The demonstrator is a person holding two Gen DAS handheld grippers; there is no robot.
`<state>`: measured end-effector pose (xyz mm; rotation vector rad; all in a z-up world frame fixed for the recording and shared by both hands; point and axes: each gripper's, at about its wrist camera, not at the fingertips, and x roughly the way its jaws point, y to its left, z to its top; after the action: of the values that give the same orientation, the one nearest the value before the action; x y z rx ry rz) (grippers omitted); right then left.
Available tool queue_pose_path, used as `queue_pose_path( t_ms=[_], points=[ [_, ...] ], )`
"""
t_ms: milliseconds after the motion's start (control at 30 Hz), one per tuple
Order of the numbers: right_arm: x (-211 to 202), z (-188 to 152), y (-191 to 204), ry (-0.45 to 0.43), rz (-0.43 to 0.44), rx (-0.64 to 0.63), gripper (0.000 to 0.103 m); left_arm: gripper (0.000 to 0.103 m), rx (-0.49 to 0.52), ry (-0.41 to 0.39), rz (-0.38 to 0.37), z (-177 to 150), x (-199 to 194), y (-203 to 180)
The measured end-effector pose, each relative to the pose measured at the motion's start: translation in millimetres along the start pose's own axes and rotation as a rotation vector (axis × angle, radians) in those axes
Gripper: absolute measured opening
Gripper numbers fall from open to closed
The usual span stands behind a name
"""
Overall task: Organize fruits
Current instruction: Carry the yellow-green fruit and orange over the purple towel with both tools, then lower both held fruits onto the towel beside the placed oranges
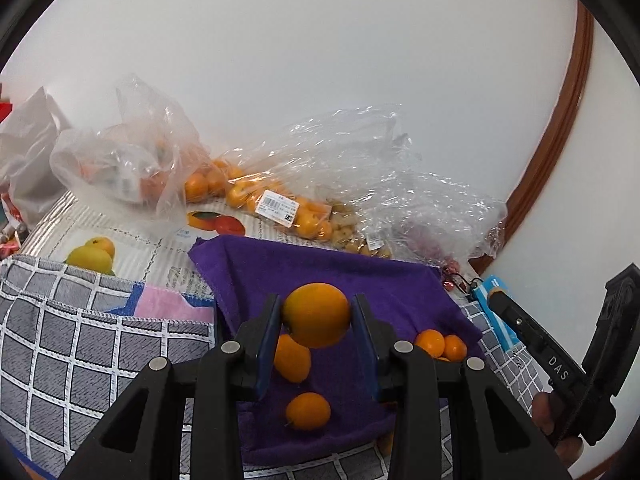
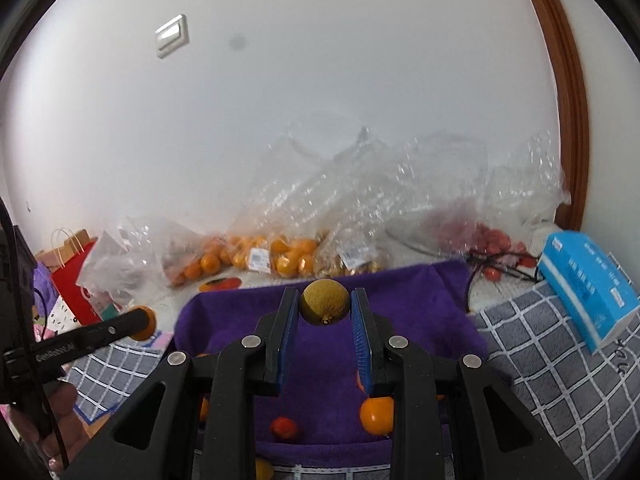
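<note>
Left hand-held gripper [image 1: 316, 316] clamps round orange citrus fruit [image 1: 316, 315] over purple towel [image 1: 320, 268] | right hand-held gripper [image 2: 325, 307] grips round brownish-green fruit [image 2: 324, 306] | only right view shows blue tissue box [image 2: 588, 284]

A towel [image 1: 320, 264] is spread over a checked cloth [image 1: 80, 344], and loose oranges [image 1: 308, 411] are scattered on the towel. Bags of fruit [image 1: 280, 204] are piled behind it against the wall. A box [image 2: 588, 284] is set on the cloth to the right.
</note>
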<state>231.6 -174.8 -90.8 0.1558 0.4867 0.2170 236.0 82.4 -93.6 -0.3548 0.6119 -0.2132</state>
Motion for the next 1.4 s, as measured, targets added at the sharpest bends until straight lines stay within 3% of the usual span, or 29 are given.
queue_pose_path(
  t_ms=[333,600,833,1100,1400],
  points=[
    [-3.4,3.5,-22.4,-0.025,-0.048,0.024,0.026,0.034,-0.027,-0.016,0.034,-1.6,6.8,9.1],
    [0.3,1.7,-36.4,-0.016,-0.077,0.052,0.026,0.034,-0.049,-0.040,0.105,-1.9,10.6,22.9],
    [16.9,-5.9,-37.3,0.061,-0.043,0.059,0.026,0.034,-0.080,-0.018,0.103,-3.3,17.9,32.1],
    [41.1,-23.3,-16.7,0.166,-0.012,-0.019,0.026,0.034,-0.091,0.064,0.076,-16.4,38.2,28.6],
    [55.9,-34.4,-7.1,0.243,0.026,-0.046,0.026,0.034,-0.011,0.106,0.053,-31.2,48.9,5.9]
  ],
)
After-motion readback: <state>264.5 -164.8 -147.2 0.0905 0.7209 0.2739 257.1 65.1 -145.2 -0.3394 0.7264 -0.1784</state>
